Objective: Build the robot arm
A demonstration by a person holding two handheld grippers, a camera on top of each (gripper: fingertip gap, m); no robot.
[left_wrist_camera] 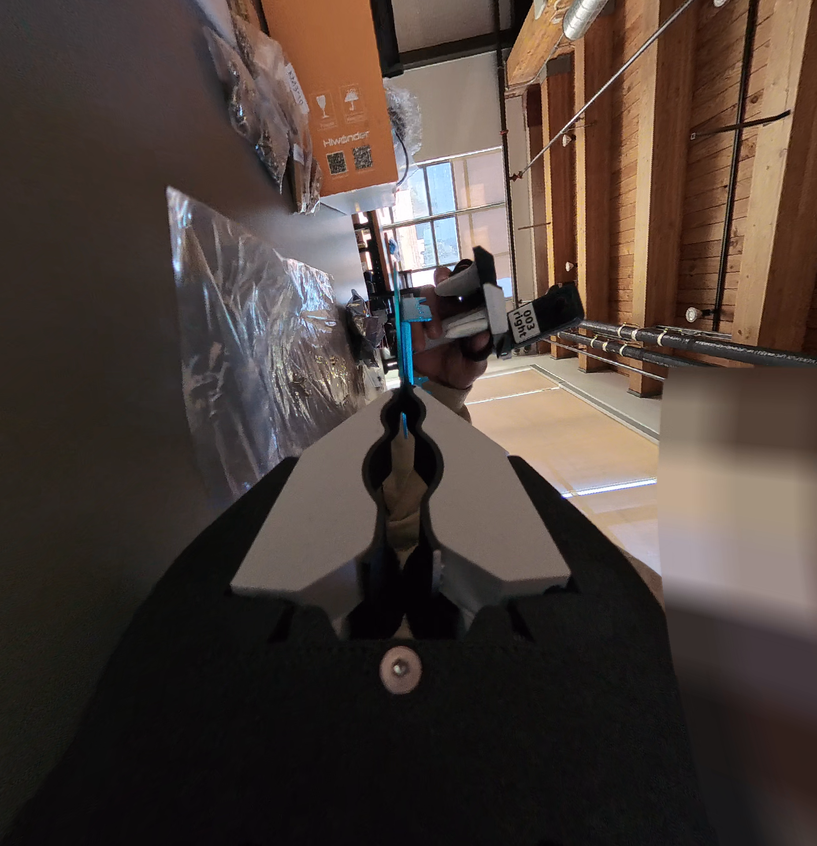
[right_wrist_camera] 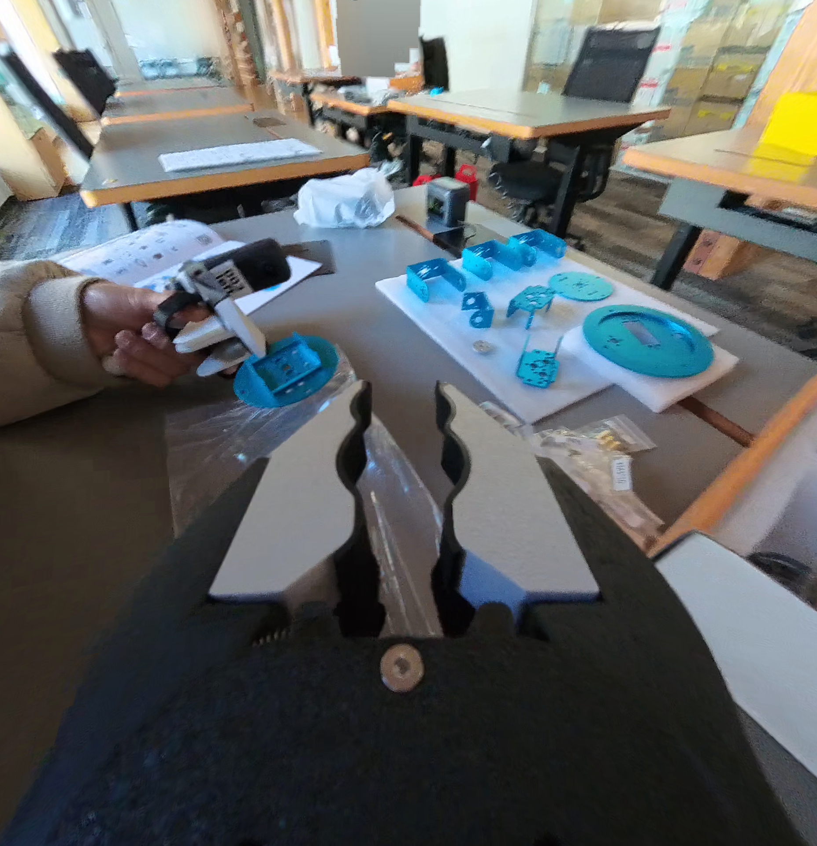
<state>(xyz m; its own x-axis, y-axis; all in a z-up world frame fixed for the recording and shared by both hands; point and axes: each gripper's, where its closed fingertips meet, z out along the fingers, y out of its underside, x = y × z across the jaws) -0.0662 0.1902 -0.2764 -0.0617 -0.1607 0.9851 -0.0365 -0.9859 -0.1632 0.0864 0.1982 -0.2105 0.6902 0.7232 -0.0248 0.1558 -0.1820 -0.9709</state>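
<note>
Left tongs (left_wrist_camera: 404,403) pinch the thin edge of a blue round plate (right_wrist_camera: 285,371) with a bracket on it, at centre-left of the right wrist view, probably resting on clear plastic sheet (right_wrist_camera: 223,421). Right tongs (right_wrist_camera: 403,389) stand spread, holding nothing, above the grey table (right_wrist_camera: 365,316).

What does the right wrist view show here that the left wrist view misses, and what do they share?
Only the right wrist view: the right gripper open, holding nothing, above clear plastic film; loose blue metal brackets and a large blue ring plate on white foam.

Only the left wrist view: an orange cardboard box, a wooden plank wall and the right gripper from outside.

Both: the left gripper shut on the blue round plate with a bracket on it, edge-on in its own view.
</note>
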